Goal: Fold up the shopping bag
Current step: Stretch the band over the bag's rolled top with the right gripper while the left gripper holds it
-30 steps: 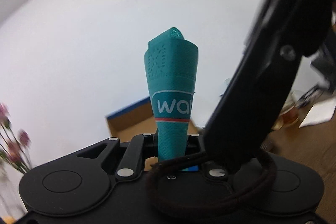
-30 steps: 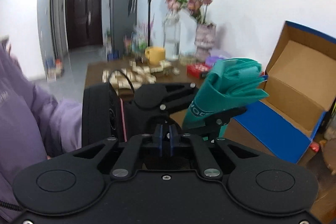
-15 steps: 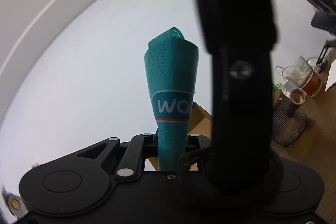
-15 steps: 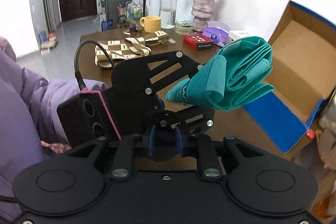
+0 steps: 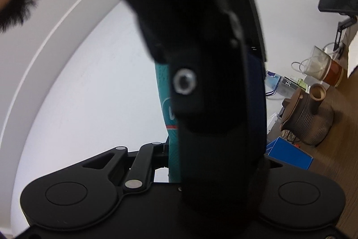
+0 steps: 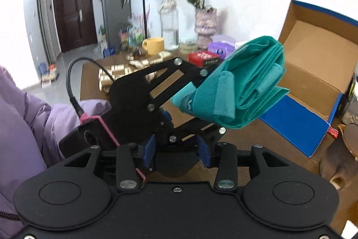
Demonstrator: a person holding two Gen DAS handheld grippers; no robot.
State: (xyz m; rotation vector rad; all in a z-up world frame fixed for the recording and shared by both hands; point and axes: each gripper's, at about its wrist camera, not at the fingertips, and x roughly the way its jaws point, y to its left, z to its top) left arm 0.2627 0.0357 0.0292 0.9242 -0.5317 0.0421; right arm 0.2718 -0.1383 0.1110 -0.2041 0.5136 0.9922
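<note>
Bag: teal shopping bag [image 6: 243,86], folded into a thick bundle w/ layered edges showing, centre-right of right wrist view, held up in the air above the wooden table [image 6: 257,138]. In left wrist view only a narrow teal strip [image 5: 164,104] shows at frame centre; rest hidden behind a big blurred black body.
L claw: left gripper [image 6: 192,102] pinches the bag's lower-left end, fingers pressed tight on the fabric. Its black linkage runs from centre toward the bundle.
R claw: right gripper [image 6: 176,149], lower centre of its own view, blue pads apart and jaws opening. Nothing pinched; only the L device's dark body sits ahead, between the pads.
Blocker: black body of the other device [image 5: 212,82] fills the centre of left wrist view, out of focus.
Box: open cardboard box [image 6: 313,73] w/ blue outside, right side of frame, on the table behind the bag.
Sleeve: purple sleeve [image 6: 29,122] at left edge.
Bkgd: yellow mug [image 6: 154,45], vase w/ pink flowers [image 6: 204,24], upper centre.
</note>
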